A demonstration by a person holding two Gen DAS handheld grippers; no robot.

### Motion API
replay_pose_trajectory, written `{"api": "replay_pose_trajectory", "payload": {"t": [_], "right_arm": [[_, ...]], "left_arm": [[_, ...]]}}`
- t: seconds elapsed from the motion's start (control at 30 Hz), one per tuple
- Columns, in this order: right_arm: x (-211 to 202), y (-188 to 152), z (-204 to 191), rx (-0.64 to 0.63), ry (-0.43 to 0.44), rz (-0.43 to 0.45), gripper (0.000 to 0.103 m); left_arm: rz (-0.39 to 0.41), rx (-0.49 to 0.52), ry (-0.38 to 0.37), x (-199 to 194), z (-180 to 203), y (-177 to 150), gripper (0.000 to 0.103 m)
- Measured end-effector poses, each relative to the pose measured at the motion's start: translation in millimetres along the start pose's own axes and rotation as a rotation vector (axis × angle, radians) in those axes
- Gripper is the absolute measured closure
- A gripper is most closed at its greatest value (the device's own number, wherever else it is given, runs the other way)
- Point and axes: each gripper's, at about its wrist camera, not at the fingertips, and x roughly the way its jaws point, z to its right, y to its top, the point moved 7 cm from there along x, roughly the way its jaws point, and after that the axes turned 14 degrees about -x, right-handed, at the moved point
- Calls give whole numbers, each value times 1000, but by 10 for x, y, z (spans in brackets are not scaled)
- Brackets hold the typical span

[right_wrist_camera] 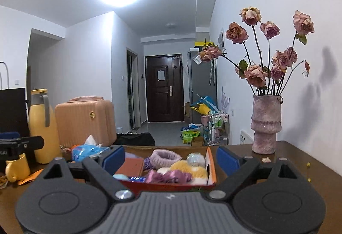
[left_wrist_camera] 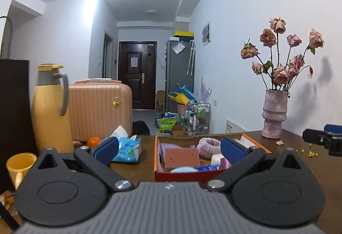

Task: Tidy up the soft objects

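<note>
An orange-and-red cardboard box (left_wrist_camera: 181, 177) lies on the brown table, holding soft things: a pink sponge (left_wrist_camera: 181, 157), a lilac fluffy headband (left_wrist_camera: 208, 145), a light blue puff (left_wrist_camera: 183, 169) and a blue packet (left_wrist_camera: 207, 168). My left gripper (left_wrist_camera: 170, 148) is open just in front of the box, with nothing between its blue pads. From the right, the box (right_wrist_camera: 171, 186) also shows a yellow fluffy item (right_wrist_camera: 192, 167) and a purple scrunchie (right_wrist_camera: 168, 177). My right gripper (right_wrist_camera: 171, 158) is open before the box, holding nothing.
A blue tissue pack (left_wrist_camera: 128, 148), an orange (left_wrist_camera: 94, 141), a yellow flask (left_wrist_camera: 50, 110), a yellow mug (left_wrist_camera: 19, 165) and a pink suitcase (left_wrist_camera: 100, 110) stand left of the box. A pink vase of dried roses (left_wrist_camera: 274, 114) stands at the right by the wall, with yellow crumbs (left_wrist_camera: 311, 153) nearby.
</note>
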Motion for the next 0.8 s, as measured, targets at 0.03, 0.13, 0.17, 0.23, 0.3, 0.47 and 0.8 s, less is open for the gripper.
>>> {"api": "replay_pose_trajectory", "payload": {"t": [0.03,0.13,0.17,0.23,0.3,0.47,0.8], "right_arm": [[-58,-37,-31,3,6,-5,11],[-353,-158,-182,7,10,-23,11],[-474,-198,-234,9,11,-22,10],[-723,-284,-350,-3,21,-19,9],[-975,-400,-471,0,24,-32,9],[-1626,-611,-803,24,57,-46,9],[-2168,-685,-1280,-59,33,-23,0]], "left_arm": [[-1,-2,6,-78,-24,-32,0],[-7,1,36,-394,-72,-171,0],[-8,-1,44,-536,-85,-233,0],[-6,-4,40,-793,-117,-341,0],[-13,6,31,-1053,-144,-466,0],[-32,27,54,-1668,-248,-736,0],[-40,24,26,-2172,-314,-828,0]]}}
